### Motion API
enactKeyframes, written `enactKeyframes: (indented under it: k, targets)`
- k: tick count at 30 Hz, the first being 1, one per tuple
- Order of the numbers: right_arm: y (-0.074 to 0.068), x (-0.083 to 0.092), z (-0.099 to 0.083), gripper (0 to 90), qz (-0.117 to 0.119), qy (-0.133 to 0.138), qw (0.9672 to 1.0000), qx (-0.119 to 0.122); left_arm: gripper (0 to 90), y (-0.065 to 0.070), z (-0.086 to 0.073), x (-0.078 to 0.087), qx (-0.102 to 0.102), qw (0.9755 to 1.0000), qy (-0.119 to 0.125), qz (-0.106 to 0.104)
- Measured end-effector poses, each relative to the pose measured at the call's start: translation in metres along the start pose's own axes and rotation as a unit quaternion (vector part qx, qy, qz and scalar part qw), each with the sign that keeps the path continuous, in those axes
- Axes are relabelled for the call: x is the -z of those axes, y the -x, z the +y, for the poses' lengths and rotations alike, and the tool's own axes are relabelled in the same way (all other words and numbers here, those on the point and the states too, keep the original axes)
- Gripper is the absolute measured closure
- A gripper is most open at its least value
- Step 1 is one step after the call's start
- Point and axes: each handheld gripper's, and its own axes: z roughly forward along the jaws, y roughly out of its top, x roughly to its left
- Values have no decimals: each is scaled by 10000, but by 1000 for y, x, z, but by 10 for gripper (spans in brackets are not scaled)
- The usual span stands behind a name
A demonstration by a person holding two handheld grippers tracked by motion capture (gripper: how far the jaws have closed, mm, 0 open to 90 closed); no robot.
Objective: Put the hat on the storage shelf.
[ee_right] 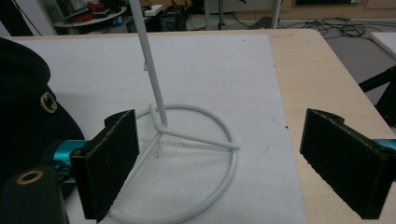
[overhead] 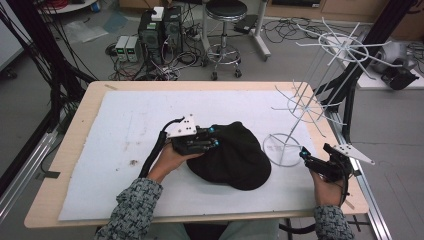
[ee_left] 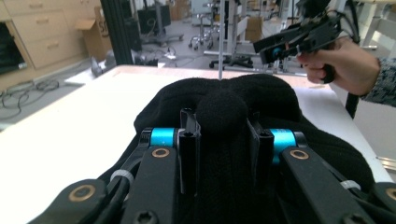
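A black cap (overhead: 235, 156) lies on the white mat near the table's middle. My left gripper (overhead: 214, 138) comes at it from the left and is shut on a bunched fold of its fabric; in the left gripper view the fold (ee_left: 222, 109) bulges up between the pads of my left gripper (ee_left: 222, 128). A white wire hat stand (overhead: 281, 146) with a ring base and spiky arms stands to the right of the cap. My right gripper (overhead: 305, 155) hovers just right of that base, open; in the right gripper view the ring base (ee_right: 187, 135) lies between and beyond my right gripper (ee_right: 229, 151).
A white mat (overhead: 125, 130) covers most of the wooden table (overhead: 80, 120). The table's right edge runs close beside my right hand. Behind the table, on the floor, stand a stool (overhead: 225, 30), computer boxes (overhead: 160, 30) and loose cables.
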Motion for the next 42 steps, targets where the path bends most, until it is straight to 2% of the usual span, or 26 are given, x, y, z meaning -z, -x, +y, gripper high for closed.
enactKeyframes:
  k: [1,5,8,16,21,29,30,31,34,42]
  targets:
    - [1,0,0,107,-3,2,10000,7,719,1,3,1,-52,9999,129,-73]
    - [1,0,0,107,-9,7,10000,13,721,0,9,3,-63,9994,257,-202]
    - [2,0,0,107,-8,11,10000,6,721,-2,17,7,-175,9987,376,-293]
    - [2,1,0,107,-21,0,10000,-11,721,-6,34,23,-274,9968,680,-305]
    - [2,1,0,107,-17,9,10000,-17,721,-10,46,32,-362,9962,729,-298]
    - [3,1,0,107,-14,27,10000,-12,721,-21,79,54,-573,9944,855,-232]
    - [3,1,0,107,-13,4,10000,-22,721,-21,79,54,-573,9944,855,-232]
    - [3,1,-1,107,-17,3,10000,-31,721,-23,88,58,-649,9938,871,-226]
    - [2,1,0,107,-26,4,10000,-35,721,-26,100,64,-759,9924,933,-254]
    - [2,1,-1,107,-18,8,10000,-41,721,-31,125,72,-948,9890,1071,-373]
